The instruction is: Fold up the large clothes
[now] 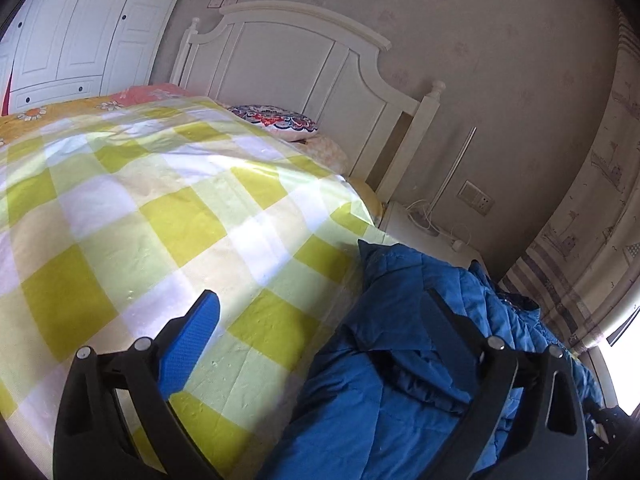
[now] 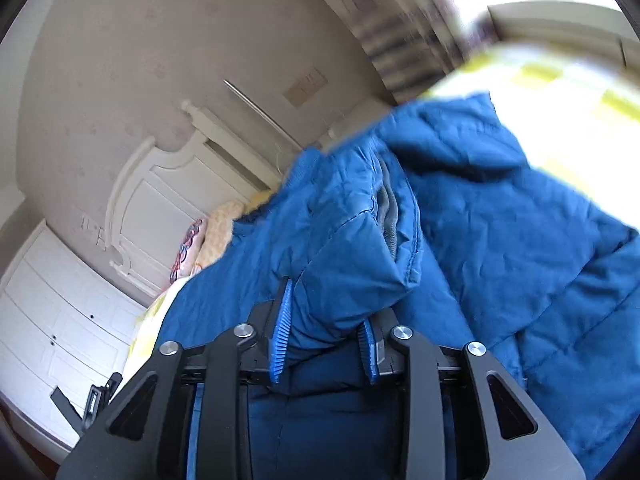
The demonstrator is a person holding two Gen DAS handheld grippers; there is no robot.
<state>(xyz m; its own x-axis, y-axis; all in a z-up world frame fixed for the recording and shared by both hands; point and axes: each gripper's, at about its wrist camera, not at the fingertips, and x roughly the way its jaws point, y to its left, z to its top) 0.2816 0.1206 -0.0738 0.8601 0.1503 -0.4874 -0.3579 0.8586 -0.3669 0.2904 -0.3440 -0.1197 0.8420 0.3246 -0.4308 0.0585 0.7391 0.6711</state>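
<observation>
Bedroom walls in pale wallpaper frame a bed under a yellow-and-white checked cover (image 1: pixel 168 216). On that cover, at the side nearest the bedside cabinet (image 1: pixel 420 220), lies the blue padded jacket (image 1: pixel 384 360), rumpled, its length running from the camera away toward the white headboard (image 1: pixel 296 60). The right gripper (image 2: pixel 326 332) pinches a thick fold of the jacket between its blue pads. The left gripper (image 1: pixel 328 300) stands spread wide, one finger over the cover, the other over the jacket, gripping nothing. A patterned pillow (image 1: pixel 280 122) rests by the headboard.
</observation>
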